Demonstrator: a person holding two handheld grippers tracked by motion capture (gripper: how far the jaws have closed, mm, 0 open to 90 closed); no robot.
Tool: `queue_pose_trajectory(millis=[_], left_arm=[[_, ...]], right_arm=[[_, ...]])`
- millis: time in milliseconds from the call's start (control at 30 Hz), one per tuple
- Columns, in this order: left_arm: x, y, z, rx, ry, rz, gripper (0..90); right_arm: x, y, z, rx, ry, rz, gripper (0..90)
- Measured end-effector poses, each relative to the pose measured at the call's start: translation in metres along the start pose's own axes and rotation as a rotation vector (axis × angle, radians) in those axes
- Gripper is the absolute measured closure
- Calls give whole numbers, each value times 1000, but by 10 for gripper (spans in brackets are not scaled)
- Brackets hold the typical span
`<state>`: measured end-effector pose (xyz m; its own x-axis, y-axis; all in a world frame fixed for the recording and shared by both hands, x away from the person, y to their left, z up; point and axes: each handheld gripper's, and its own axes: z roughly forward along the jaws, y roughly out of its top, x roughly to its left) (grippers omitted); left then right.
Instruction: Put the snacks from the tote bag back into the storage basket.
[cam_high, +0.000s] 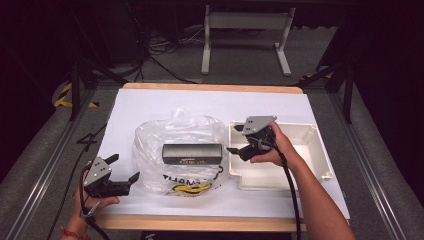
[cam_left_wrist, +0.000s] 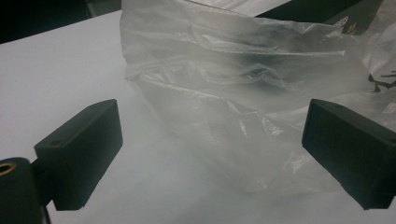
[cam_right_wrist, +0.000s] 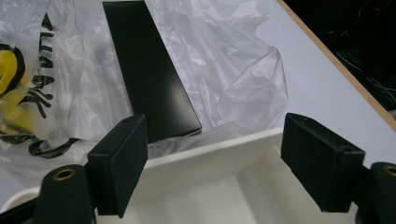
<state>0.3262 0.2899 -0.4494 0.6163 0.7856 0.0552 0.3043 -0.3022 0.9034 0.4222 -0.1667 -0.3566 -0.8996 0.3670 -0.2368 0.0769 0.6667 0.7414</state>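
Two grippers are in my hands, both empty. My left gripper (cam_high: 122, 170) sits near the table's front left corner, jaws wide apart and aimed at the bag (cam_high: 177, 150), with nothing between them; in the left gripper view the crumpled clear plastic of the bag (cam_left_wrist: 243, 93) lies just ahead of the pads (cam_left_wrist: 84, 154), apart from them, on the white sheet (cam_left_wrist: 56, 70)

My right gripper (cam_high: 235, 150) hangs over the left end of the tray (cam_high: 310, 170), pointing towards the bag. Its jaws stand about half open and grip nothing. In the right gripper view they frame the tray's white rim (cam_right_wrist: 210, 154) below, and past it the box (cam_right_wrist: 149, 70)

That box (cam_high: 192, 153) is black and long, and lies flat on the bag in the middle of the table, between my two grippers and touching neither. It lies crosswise with a small label along its front edge. Yellow and black print shows on the bag in front of the box. Bag and tray sit side by side on the sheet (cam_high: 150, 105), the bag's right edge just beside the tray's left wall. I cannot tell whether they touch
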Motion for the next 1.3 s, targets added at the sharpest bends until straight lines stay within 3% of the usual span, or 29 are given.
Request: queue_pose_trajectory(millis=[200,600,1300], left_arm=[[-1,0,0,3,1,4,60],[-1,0,0,9,3,18,59],[-2,0,0,7,-2,17,60]], right_arm=[[-1,9,13,16,9,-11,242],[1,20,39,56,78,-32,242],[23,38,76,193,175,-144,294]])
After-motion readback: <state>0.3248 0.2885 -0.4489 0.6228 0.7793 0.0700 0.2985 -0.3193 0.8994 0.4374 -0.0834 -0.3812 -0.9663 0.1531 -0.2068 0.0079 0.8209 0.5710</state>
